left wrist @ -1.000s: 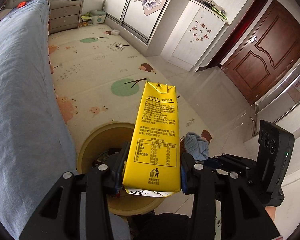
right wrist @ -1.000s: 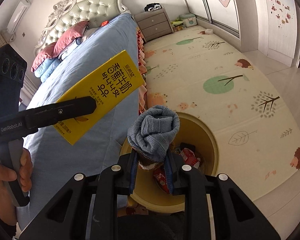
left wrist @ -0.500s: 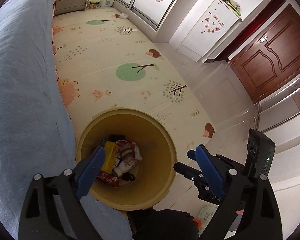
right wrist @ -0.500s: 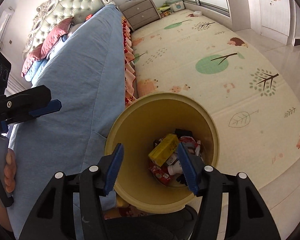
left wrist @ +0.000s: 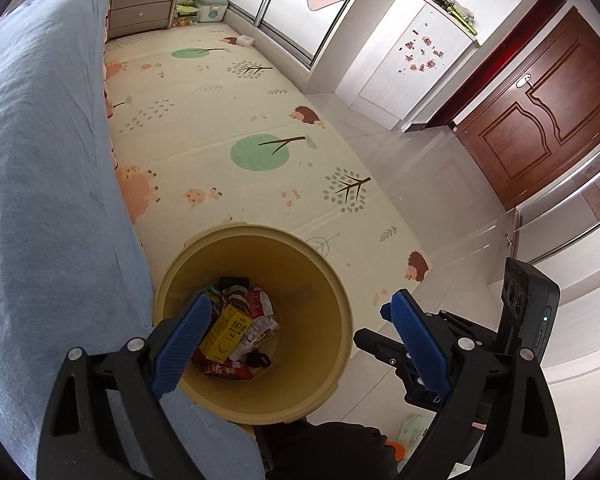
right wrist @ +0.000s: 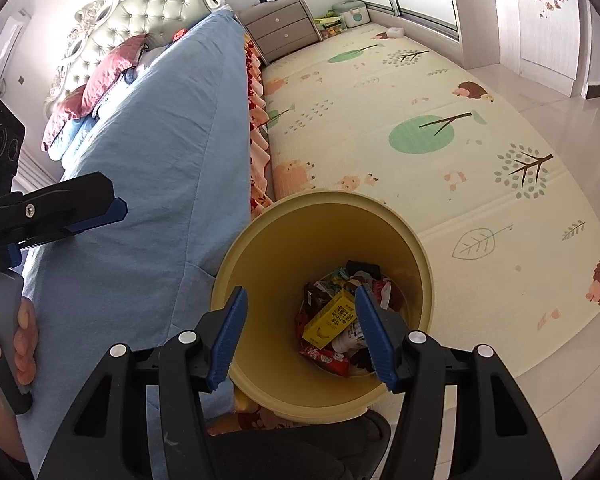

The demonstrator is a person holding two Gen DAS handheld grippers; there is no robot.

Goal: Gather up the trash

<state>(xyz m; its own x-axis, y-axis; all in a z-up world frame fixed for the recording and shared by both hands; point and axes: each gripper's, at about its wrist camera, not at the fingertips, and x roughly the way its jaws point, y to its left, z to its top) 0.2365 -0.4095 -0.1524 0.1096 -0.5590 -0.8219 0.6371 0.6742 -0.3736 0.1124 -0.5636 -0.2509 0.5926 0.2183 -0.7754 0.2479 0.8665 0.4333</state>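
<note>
While both tools are held above the yellow trash bin (left wrist: 320, 380), nothing is gripped by either of them. The left gripper (left wrist: 296, 344) is seen with its blue-padded jaws spread wide, one pad over the bin's near-left rim and the other out beyond its right rim, and nothing is held between them. The right gripper (right wrist: 300, 336) is likewise opened wide and empty, its pads framing the bin's inside from above. At the bottom of the bin a yellow drink carton (right wrist: 330, 320) is seen lying on its side on top of a heap of wrappers (right wrist: 324, 354), among them red packets and a white piece; in the left wrist view the same carton (left wrist: 224, 334) is found just past the left pad. The bin is stood on the floor close against the edge of the bed (right wrist: 148, 184), which is covered by a blue sheet, and at the near end of a cream play mat (left wrist: 236, 120) printed with trees and hedgehogs. In the right wrist view the left gripper's handle is seen at the left edge, clasped by a hand (right wrist: 16, 340). A grey nightstand (left wrist: 144, 0) is placed at the far end of the mat, and a brown door (left wrist: 540, 112) is seen to the right.
</note>
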